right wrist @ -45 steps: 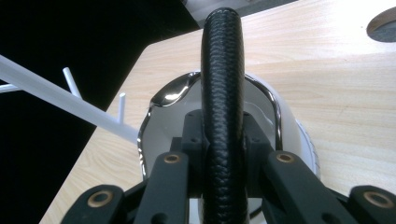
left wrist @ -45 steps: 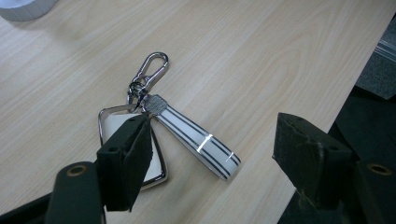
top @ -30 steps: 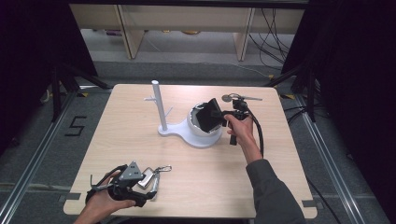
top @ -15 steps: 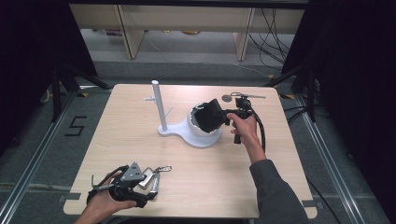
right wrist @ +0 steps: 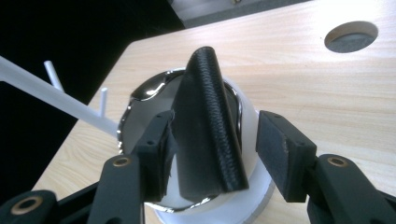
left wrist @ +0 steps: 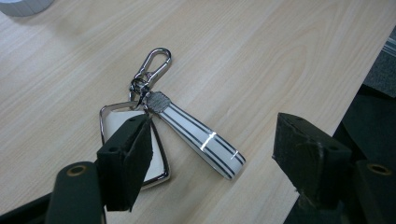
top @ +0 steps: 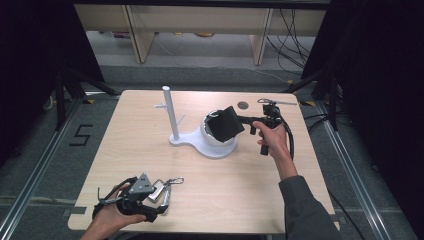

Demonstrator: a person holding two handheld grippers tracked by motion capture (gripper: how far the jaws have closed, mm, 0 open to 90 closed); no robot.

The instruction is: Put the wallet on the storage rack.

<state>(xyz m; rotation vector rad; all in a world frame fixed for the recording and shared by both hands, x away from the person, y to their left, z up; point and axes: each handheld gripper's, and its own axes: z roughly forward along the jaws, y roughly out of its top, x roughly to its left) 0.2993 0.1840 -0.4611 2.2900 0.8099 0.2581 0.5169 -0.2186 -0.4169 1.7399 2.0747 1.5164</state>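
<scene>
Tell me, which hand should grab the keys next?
Left, probably. The left gripper hovers right over the keychain with its jaws open around the strap. The right gripper is across the table at the bowl; its jaws have just been opening around the black wallet standing in it.

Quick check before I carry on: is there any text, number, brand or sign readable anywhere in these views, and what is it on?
"5": a black figure marked on the grey floor, left of the table.
Key fob and its striped strap: no lettering visible.
Black wallet standing in the bowl: no brand or print visible.
</scene>
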